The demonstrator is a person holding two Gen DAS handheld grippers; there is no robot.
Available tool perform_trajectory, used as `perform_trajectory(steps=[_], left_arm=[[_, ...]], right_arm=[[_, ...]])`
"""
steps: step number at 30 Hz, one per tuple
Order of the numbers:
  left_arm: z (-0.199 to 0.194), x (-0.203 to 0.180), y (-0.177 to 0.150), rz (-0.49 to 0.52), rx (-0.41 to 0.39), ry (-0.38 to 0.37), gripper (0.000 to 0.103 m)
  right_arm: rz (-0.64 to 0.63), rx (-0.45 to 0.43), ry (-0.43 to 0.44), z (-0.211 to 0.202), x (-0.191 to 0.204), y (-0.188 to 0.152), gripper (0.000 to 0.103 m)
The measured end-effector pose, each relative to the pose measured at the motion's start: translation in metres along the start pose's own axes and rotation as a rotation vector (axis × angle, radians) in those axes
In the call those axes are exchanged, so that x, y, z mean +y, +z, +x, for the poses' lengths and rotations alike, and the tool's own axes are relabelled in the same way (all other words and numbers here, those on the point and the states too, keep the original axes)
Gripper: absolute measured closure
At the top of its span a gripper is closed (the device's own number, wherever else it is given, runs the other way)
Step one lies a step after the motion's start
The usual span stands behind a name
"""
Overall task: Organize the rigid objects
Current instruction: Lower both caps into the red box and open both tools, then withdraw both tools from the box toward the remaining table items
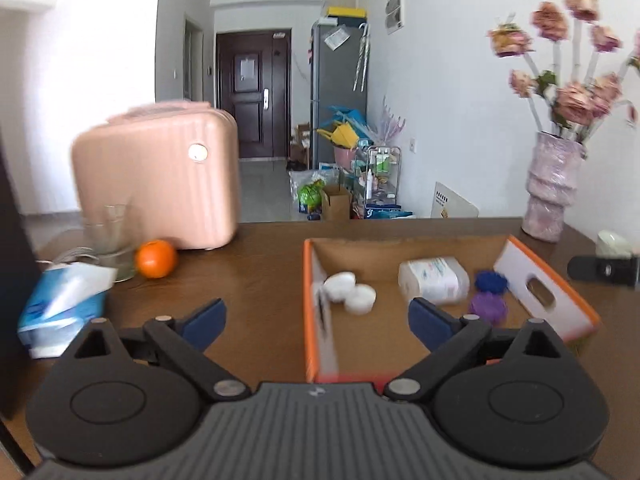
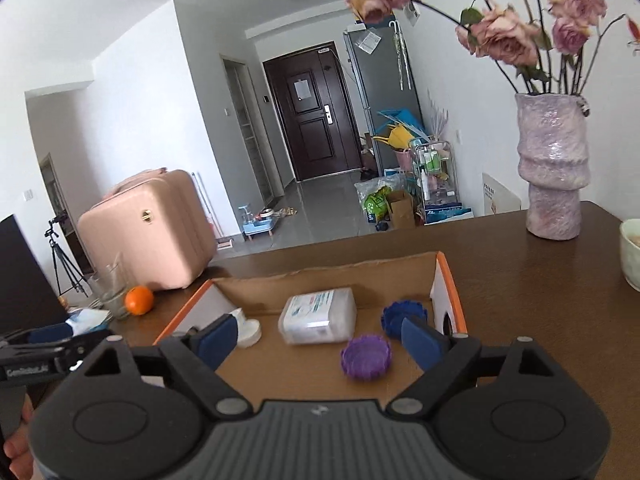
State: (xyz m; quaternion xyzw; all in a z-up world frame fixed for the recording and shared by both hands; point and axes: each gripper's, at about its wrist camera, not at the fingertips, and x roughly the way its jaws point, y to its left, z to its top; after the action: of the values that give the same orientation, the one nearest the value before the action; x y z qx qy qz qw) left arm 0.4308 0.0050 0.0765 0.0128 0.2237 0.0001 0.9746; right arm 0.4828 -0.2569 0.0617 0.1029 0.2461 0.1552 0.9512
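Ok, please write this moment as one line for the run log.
left tool: open, empty | right tool: open, empty | box: white lids, tissue pack, blue cap, purple cap | orange: on table

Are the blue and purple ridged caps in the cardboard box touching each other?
Apart. The right wrist view shows bare box floor between the blue ridged cap and the purple ridged cap; the left wrist view overlaps them.

The pink suitcase (image 1: 156, 176) and the glass (image 1: 108, 240) are blurred in the left wrist view. The pale bowl (image 2: 631, 254) is cut off by the right edge. The two white lids (image 2: 248, 328) are partly hidden behind a blue finger (image 2: 218, 338). Labels on the packet (image 2: 318, 316) are unreadable.
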Motion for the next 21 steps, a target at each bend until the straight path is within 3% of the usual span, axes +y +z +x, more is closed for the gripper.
perform_trajectory(steps=[4, 12, 17, 21], left_arm=[[-0.052, 0.005, -0.03, 0.055, -0.011, 0.032, 0.0], [-0.159, -0.004, -0.085, 0.056, -0.15, 0.028, 0.0], [-0.206, -0.012, -0.114, 0.03, -0.153, 0.038, 0.0], [-0.24, -0.024, -0.154, 0.08, -0.131, 0.073, 0.0]], right_arm=[[-0.067, -0.01, -0.004, -0.05, 0.019, -0.027, 0.013], [-0.112, -0.085, -0.039, -0.141, 0.041, -0.098, 0.012], [-0.179, -0.122, -0.054, -0.194, 0.055, -0.144, 0.011], [-0.246, -0.097, -0.071, -0.225, 0.061, -0.191, 0.008]])
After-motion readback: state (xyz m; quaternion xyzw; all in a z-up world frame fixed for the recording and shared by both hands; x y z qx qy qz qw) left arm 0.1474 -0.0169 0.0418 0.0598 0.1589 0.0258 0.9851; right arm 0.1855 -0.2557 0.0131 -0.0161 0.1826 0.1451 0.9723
